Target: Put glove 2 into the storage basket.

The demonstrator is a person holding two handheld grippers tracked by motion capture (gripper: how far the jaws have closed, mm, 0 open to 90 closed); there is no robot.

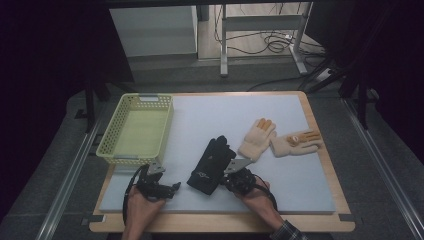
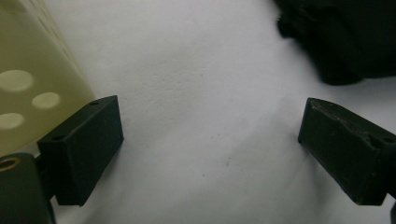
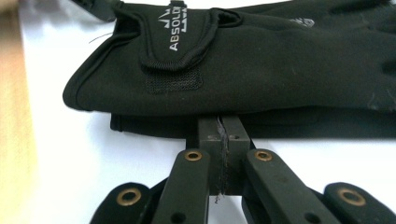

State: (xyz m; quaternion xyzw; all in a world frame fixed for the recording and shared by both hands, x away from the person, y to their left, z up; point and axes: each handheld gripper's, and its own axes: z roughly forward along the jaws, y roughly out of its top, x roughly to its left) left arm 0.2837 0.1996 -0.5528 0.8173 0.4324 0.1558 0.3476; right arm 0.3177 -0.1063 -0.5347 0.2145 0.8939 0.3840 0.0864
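A: Item one, nearest the lens: right gripper [image 3: 222, 135], jaws pressed together, nothing between them. Tips sit at the lower edge of the black gloves [image 3: 243, 70], touching or very nearly so; I cannot tell which.

B: Black gloves, entry?

A: A stacked pair, one on top of the other, strap with white lettering on the upper one. Position: on the pale mat [image 1: 280, 185], to the right of the basket [image 1: 116, 131], cuffs toward the person.

B: Left gripper?

A: Left gripper [image 2: 210, 149]: jaws wide apart, empty, over bare mat. Just below the basket's near corner; black gloves off to its right.

B: Other stock?

A: Two cream gloves [image 1: 257, 140] with orange fingertips, lying flat, farther right of the basket than the black pair, the second cream glove [image 1: 296, 144] touching the first.

B: Basket contents?

A: Yellow-green, perforated walls, at the tabletop's left side. Nothing in it.

B: Progress, then?

A: My reading: sorting gloves into the basket, none delivered yet. No glove is gripped; black pair first, both cream gloves outstanding.
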